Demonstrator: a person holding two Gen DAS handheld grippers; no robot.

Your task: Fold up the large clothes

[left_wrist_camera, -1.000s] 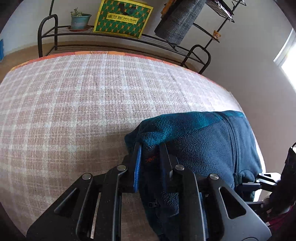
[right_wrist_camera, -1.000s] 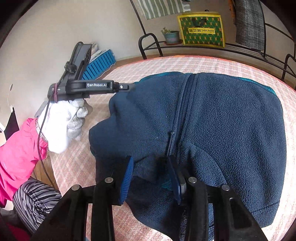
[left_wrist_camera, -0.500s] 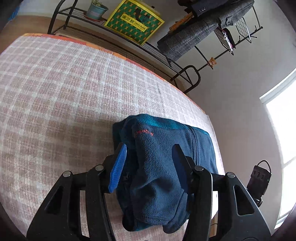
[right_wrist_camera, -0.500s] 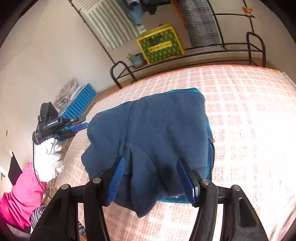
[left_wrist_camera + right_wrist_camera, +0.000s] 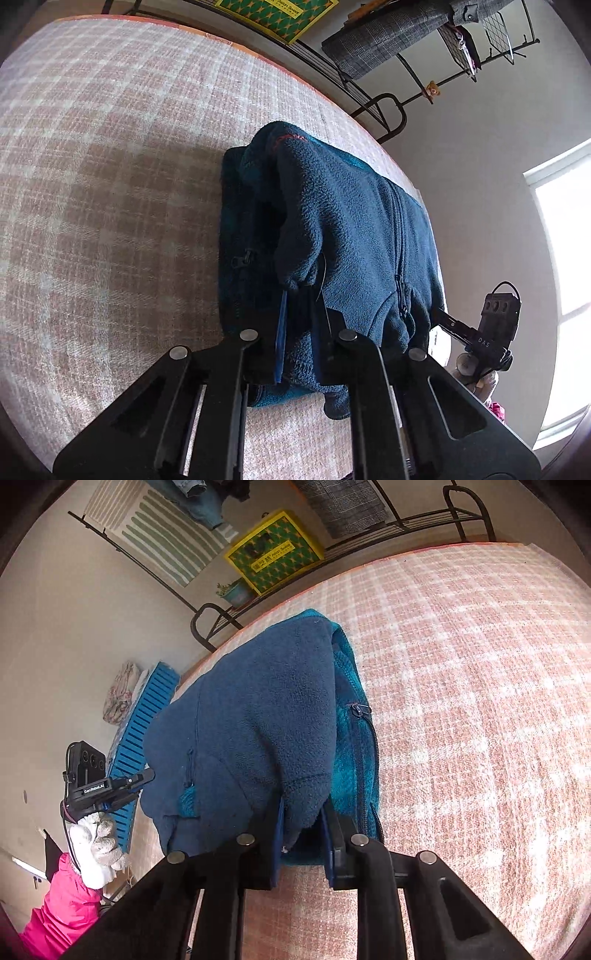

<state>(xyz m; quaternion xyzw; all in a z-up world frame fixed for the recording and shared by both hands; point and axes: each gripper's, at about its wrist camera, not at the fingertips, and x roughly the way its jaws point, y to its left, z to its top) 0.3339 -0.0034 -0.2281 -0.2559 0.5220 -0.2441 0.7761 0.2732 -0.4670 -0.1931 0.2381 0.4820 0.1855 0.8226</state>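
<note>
Your left gripper point(image 5: 301, 332) and right gripper point(image 5: 303, 830) each pinch a sleeve cuff of the fleece jacket point(image 5: 332, 229) at lower centre. Narrow jaws hold each cuff so you can lay it flat on the checked bedspread point(image 5: 110, 184).

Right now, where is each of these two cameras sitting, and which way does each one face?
Left wrist view: rides the left gripper, looking along its fingers across the blue fleece jacket on the plaid bedcover; the right gripper shows at right.
Right wrist view: rides the right gripper, looking across the jacket; the left gripper and gloved hand show at left.
Shared: jacket, bedcover, yellow-green box.
</note>
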